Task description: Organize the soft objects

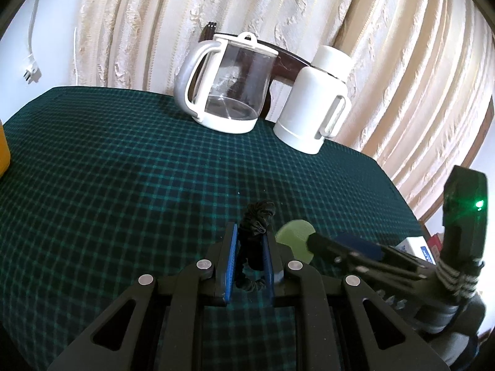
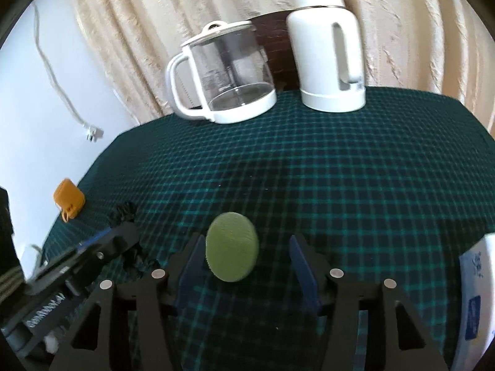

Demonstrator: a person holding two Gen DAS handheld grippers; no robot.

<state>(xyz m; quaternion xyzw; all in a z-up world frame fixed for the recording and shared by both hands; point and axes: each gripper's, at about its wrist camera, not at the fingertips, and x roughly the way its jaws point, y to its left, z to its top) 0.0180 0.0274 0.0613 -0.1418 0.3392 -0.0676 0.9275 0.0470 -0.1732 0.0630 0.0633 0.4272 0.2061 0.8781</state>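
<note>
A: ok so what's on the bench [image 2: 340,170] rn? green plaid cloth over it, right?

B: yep. left gripper [image 1: 250,256] has its jaws clamped tight on a black scrunchie [image 1: 256,216], the fabric bunches up past the blue pads [image 1: 231,258]. it sits low over the cloth, can't tell if it's touching.

A: and the right gripper [image 2: 247,266]?

B: jaws apart. the green sponge puff [image 2: 232,246] is btw them, up against the left-hand pad w/ a clear gap on the other side, so nothing's pinching it. frame's a bit blurry tho.

A: the two close together?

B: v close, the puff is just beside the scrunchie in the left wrist view.

A: background stuff?

B: glass jug [image 2: 227,74] w/ white handle and a white thermos [image 2: 328,52] at the far edge by the curtain [image 1: 309,9], well apart from the grippers. orange case [image 2: 68,199] off at the left edge.
</note>
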